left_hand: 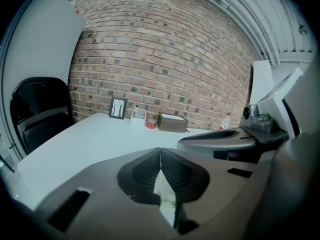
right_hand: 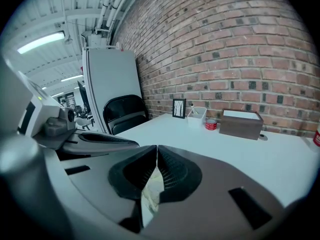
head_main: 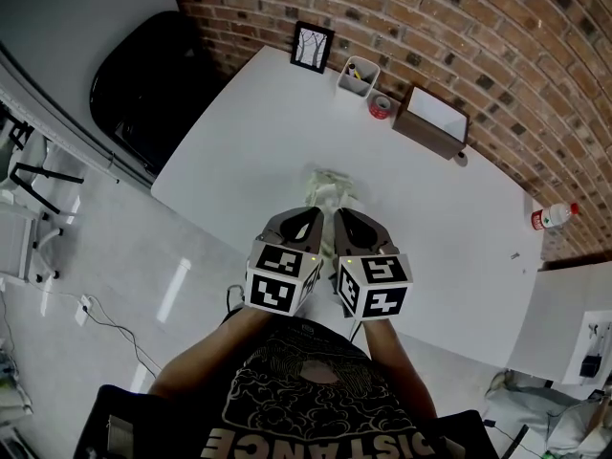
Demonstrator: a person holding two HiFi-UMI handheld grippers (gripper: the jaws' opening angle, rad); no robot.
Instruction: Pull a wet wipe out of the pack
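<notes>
Nearest the lens: the person's dark printed shirt, with both tongs held side by side over the near edge of the white table.

Left gripper: jaws closed, the tips meeting in a thin seam in its own view. Nothing is seen clamped at the seam.

Right gripper: likewise closed tip to tip, and nothing is seen at the seam.

Wipe pack: pale and crumpled, lying on the table just beyond and partly under both sets of tips, roughly centred between them. Pale folds are seen through the gap behind the tips in both gripper views. Contact with the pack cannot be settled from above.

Step judged: approach. No free sheet is made out.

For a clean pull, one gripper should be opened and set on the pack body to pin it. The other should be opened narrowly over the loose sheet at the opening and closed on that sheet alone. The pull is best made upward and steadily, so that the pack is not lifted and the sheet is not torn.
</notes>
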